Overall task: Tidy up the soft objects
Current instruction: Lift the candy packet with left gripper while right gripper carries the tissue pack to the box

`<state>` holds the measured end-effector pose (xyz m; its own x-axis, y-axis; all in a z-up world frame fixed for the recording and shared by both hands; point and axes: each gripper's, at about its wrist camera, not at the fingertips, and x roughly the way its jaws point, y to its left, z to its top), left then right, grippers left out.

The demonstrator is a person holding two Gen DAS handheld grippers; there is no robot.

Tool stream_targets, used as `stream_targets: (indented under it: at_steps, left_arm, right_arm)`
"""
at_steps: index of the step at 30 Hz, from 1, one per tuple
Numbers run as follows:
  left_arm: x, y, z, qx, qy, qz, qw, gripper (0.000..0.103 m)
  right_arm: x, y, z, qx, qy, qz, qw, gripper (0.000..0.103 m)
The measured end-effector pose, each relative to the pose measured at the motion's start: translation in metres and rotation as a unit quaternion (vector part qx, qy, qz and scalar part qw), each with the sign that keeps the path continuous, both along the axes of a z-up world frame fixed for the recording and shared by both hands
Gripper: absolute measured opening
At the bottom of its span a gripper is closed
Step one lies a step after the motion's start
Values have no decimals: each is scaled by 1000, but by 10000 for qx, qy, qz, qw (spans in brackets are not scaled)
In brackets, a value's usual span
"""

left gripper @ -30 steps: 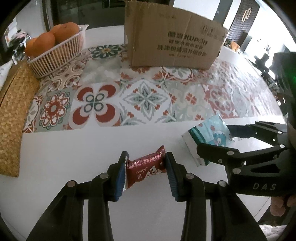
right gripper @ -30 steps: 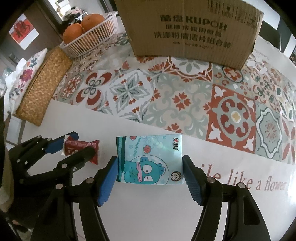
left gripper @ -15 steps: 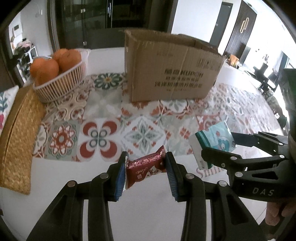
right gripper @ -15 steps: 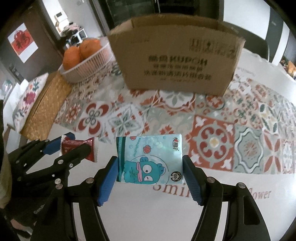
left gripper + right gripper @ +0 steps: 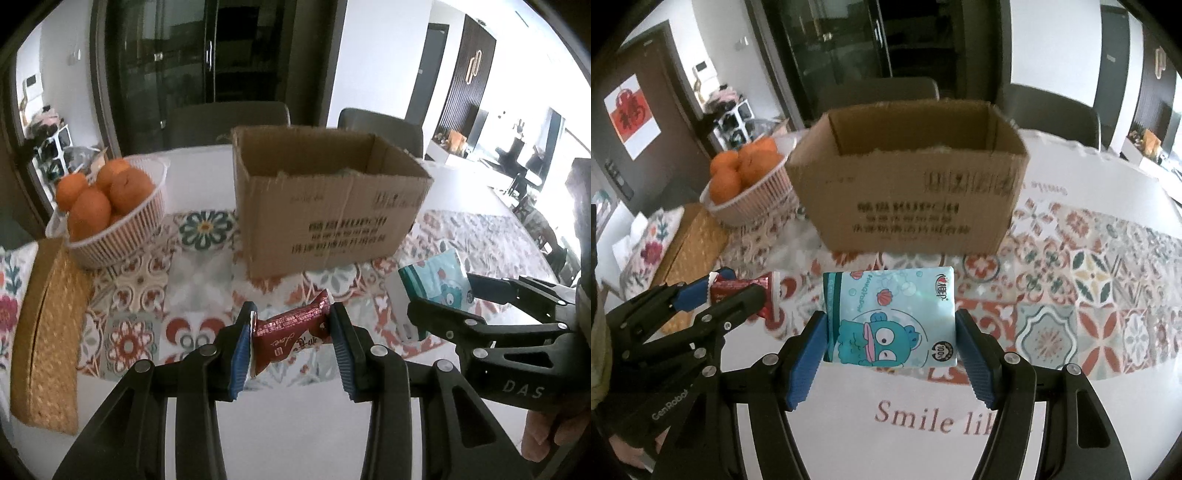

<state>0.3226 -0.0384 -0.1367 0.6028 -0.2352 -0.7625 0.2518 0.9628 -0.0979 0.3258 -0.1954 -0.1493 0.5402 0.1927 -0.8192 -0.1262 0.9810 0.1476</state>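
While each claw grips one packet (two total), one box [image 5: 908, 195] waits.

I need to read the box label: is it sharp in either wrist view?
No: in the left wrist view the cardboard box print is smeared by motion blur; in the right wrist view it is blurred too, while the tissue pack stays sharp.

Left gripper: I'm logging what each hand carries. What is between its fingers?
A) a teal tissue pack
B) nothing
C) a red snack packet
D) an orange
C: the left gripper is clamped on the red snack packet; the teal tissue pack sits in the right gripper.
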Motion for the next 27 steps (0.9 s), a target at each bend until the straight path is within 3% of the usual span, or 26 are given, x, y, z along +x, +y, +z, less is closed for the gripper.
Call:
stream_targets:
  at_steps: [27]
  left_arm:
    - [65, -26, 70, -11, -803, -70, 9967, 40]
  right_arm:
    - [55, -27, 63, 190, -874, -306, 9955, 69]
